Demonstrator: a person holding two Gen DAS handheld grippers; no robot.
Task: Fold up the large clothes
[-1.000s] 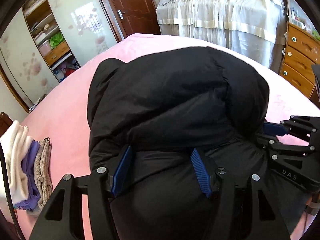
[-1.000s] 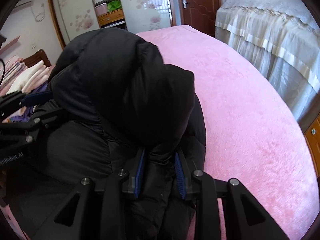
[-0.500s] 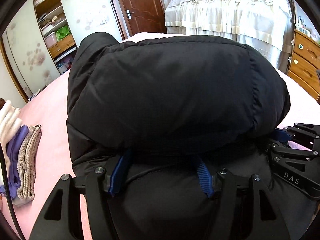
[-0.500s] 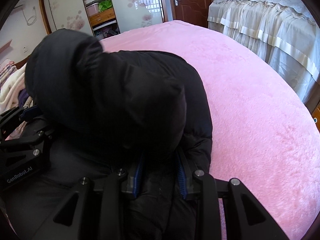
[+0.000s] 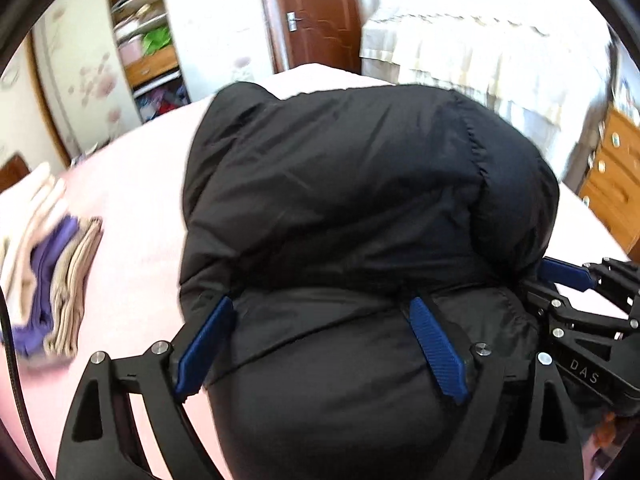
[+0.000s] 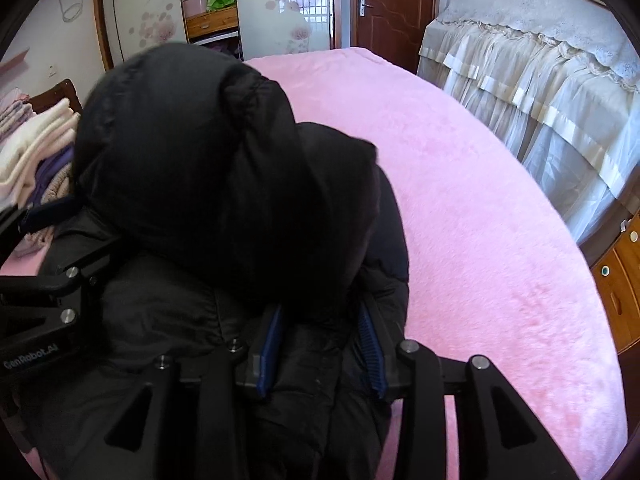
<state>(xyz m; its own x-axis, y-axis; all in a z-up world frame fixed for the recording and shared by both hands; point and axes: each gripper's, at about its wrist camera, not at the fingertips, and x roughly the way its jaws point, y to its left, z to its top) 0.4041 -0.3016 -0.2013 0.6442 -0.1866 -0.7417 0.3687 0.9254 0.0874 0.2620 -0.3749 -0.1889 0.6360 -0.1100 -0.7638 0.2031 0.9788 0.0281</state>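
A black puffer jacket lies on the pink bed with its upper part folded over toward me into a thick roll. My left gripper straddles the near hem; its jaws are opening and stand wide, with the puffy cloth bulging between the blue pads. My right gripper is at the jacket on its right edge. Its jaws are opening too, with a bunch of cloth still pinched between the pads. Each gripper shows at the edge of the other's view.
A stack of folded white, purple and beige clothes sits on the bed to the left of the jacket. Bare pink bed stretches to the right. Beyond are a second bed with a white cover, a wooden dresser and a wardrobe.
The left jaws have spread much wider and the left view has rolled and shifted. The right jaws have parted a little. The jacket's folded part has settled lower onto its body.
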